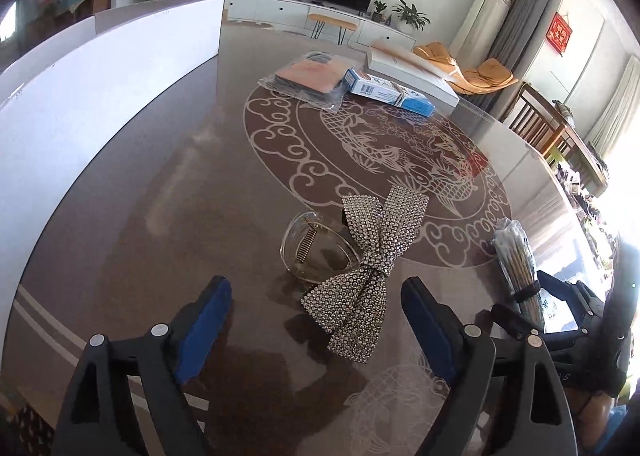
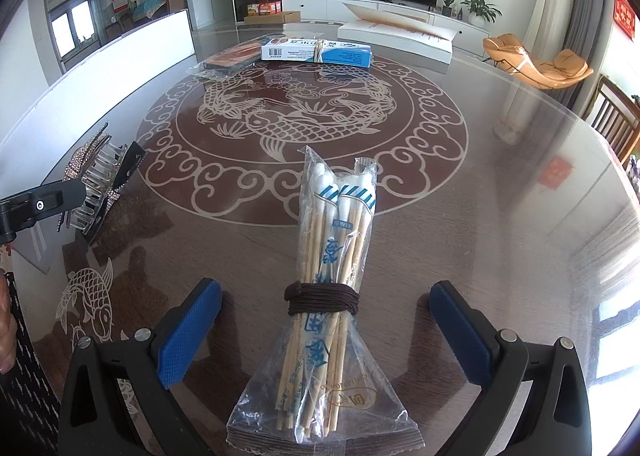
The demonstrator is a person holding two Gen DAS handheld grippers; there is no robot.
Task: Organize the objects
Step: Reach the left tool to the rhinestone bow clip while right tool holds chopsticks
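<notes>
A rhinestone bow hair clip (image 1: 366, 270) with a clear claw (image 1: 316, 248) lies on the glass table (image 1: 180, 192), just ahead of and between the fingers of my open left gripper (image 1: 316, 316). It also shows at the left in the right wrist view (image 2: 96, 180). A clear bag of long cotton swabs tied with a brown band (image 2: 328, 296) lies between the fingers of my open right gripper (image 2: 326, 320); it also shows in the left wrist view (image 1: 516, 264). Neither gripper holds anything.
At the far side of the table lie a blue and white box (image 2: 316, 50), a packaged flat item (image 2: 232, 58) and a large white flat box (image 2: 396, 36). A white board (image 1: 100, 68) runs along the table's left edge. Chairs (image 2: 616, 120) stand at the right.
</notes>
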